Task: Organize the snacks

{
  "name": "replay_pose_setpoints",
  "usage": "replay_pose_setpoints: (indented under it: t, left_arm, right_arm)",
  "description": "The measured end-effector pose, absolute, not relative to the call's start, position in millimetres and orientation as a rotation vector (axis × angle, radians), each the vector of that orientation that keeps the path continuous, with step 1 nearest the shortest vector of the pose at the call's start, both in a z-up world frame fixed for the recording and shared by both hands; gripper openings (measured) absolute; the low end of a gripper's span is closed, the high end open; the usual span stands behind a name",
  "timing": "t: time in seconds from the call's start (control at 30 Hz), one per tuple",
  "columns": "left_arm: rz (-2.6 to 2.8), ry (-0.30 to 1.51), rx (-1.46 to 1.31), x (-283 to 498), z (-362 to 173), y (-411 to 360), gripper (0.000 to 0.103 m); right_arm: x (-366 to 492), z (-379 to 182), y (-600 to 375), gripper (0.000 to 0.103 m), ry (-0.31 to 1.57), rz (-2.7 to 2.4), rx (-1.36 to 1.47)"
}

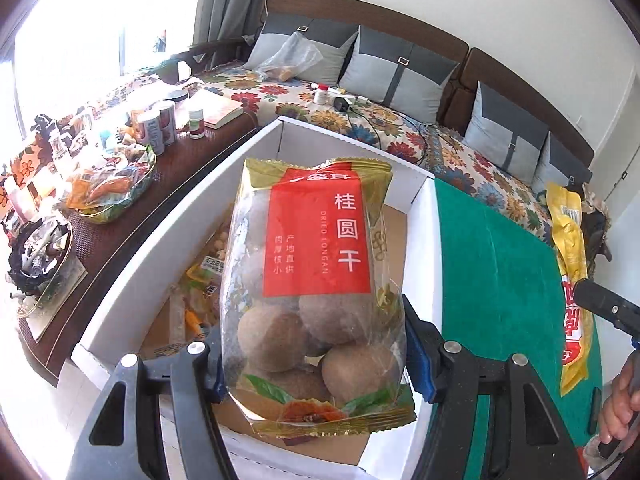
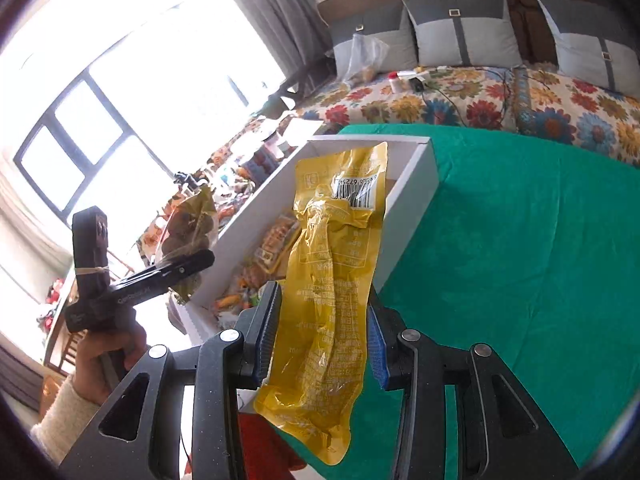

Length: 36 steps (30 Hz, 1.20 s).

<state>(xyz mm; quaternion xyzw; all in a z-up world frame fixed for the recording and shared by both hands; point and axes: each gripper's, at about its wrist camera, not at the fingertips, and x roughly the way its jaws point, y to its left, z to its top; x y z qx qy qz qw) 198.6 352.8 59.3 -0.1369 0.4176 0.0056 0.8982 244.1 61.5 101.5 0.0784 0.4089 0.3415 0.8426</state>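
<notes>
Left wrist view: the left gripper clamps a bag of dried longan at frame centre, held above the white box, where more snacks lie at lower left. Right wrist view: the right gripper grips a yellow snack pouch — barcode uppermost — at centre, over the box's near edge and the green cloth; a floral-covered sofa fills the upper right
</notes>
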Motion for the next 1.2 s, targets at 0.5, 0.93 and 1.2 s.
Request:
replay_pose_setpoints:
  t: [0.5,0.93,1.2]
  left_arm:
    - [0.228,0.759,-0.039,161.6,37.4,331.1,0.09]
    - [0.381,0.671,-0.085,132.0,74.7,328.6,0.103]
    - [0.397,0.686,-0.1,129.1,72.0,336.6,0.103]
  right_arm:
    - [271.4,58.2,140.0,0.074,0.847,0.658,-0.061]
    - [234.1,70.3,144.6,0.088,0.826,0.618,-0.194]
    - [220.9,69.4,160.5,0.088,0.83,0.628,-0.271]
